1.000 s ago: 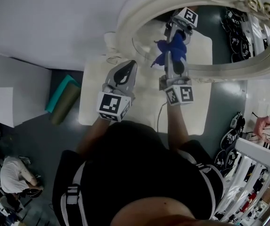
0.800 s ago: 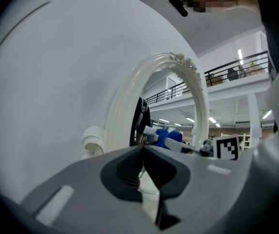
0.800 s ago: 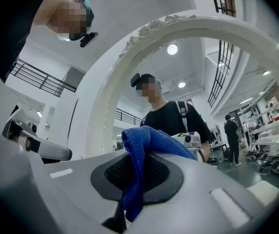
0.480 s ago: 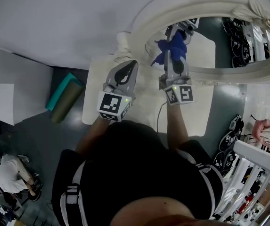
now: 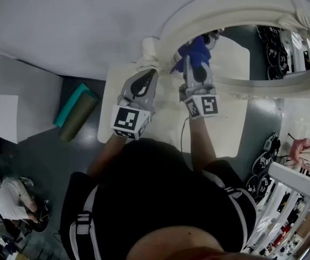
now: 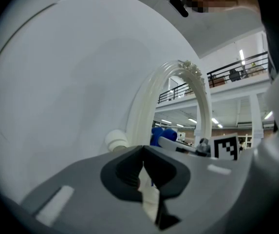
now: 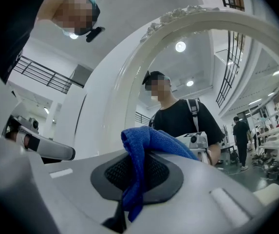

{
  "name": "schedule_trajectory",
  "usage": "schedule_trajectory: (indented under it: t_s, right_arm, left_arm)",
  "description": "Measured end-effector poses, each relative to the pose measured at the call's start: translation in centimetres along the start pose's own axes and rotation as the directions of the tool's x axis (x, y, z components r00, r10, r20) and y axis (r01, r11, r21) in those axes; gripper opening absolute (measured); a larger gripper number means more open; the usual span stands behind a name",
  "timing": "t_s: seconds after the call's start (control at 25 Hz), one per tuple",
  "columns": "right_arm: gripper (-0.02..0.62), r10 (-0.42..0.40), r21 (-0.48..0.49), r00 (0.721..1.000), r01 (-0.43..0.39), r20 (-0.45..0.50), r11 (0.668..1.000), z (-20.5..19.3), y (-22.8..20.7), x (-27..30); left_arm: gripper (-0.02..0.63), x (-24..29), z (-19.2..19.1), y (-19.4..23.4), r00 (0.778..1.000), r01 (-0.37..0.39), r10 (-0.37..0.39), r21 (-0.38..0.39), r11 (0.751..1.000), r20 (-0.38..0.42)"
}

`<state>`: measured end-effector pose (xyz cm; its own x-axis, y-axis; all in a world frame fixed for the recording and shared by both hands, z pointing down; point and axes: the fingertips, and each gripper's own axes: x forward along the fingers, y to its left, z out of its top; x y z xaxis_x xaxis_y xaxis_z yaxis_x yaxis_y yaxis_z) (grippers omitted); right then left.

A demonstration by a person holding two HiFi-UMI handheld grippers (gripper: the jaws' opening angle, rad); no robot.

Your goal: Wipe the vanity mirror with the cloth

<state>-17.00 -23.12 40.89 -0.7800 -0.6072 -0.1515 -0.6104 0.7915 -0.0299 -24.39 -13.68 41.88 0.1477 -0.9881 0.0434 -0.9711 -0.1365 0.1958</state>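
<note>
wipe status: mid-job I reckon | right gripper (image 5: 197,56) jaws clamped on the blue cloth (image 7: 146,143), up at the left edge of the vanity mirror (image 5: 263,50) | left gripper (image 5: 145,80) jaws closed, empty, beside the frame | most of the glass probably left to do

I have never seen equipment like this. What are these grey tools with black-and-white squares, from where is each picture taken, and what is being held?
There is no robot here. A person holds one grey tool in each hand, and each tool ends in a two-jaw claw. The cubes with square patterns are parts of the tools. One picture comes from a camera on the person's head, looking down. The other two come from cameras riding on the tools. The right claw is shut on a blue fabric cloth, held up at the oval vanity mirror with a cream ornate frame, which stands on a cream tabletop. The left claw is shut, apparently empty, near the frame's lower edge.
</note>
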Motion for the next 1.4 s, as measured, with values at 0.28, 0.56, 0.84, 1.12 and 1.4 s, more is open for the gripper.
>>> schedule_trajectory:
  t_s: [0.28,0.56,0.84,1.12,1.4]
  right_arm:
    - [0.026,0.011,-0.008,1.000,-0.011,-0.013,1.000,-1.1,1.0,0.7]
    - [0.026,0.031,0.012,0.999,-0.031,-0.015,0.999,-0.7,0.4,0.1]
    - [0.026,0.062,-0.007,0.996,-0.062,-0.057,0.998,-1.7,2.6,1.7]
    - [0.027,0.074,0.022,0.993,-0.072,-0.088,0.997,-1.7,2.4,1.0]
    - [0.027,0.035,0.071,0.999,-0.035,-0.003,0.997,0.8,1.9,-3.0]
  left_arm:
    - [0.009,-0.5,-0.3,0.2,1.000,-0.005,0.005,0.001,1.000,0.007]
    - [0.009,-0.9,0.0,-1.5,1.000,-0.016,0.015,0.017,1.000,0.010]
    - [0.009,-2.5,0.4,-0.7,1.000,-0.019,0.018,0.010,1.000,0.021]
    - [0.009,-4.3,1.5,-2.6,0.999,-0.035,0.034,0.017,0.999,0.041]
    - [0.009,-5.7,1.7,-4.4,0.998,-0.046,0.046,0.017,0.999,0.051]
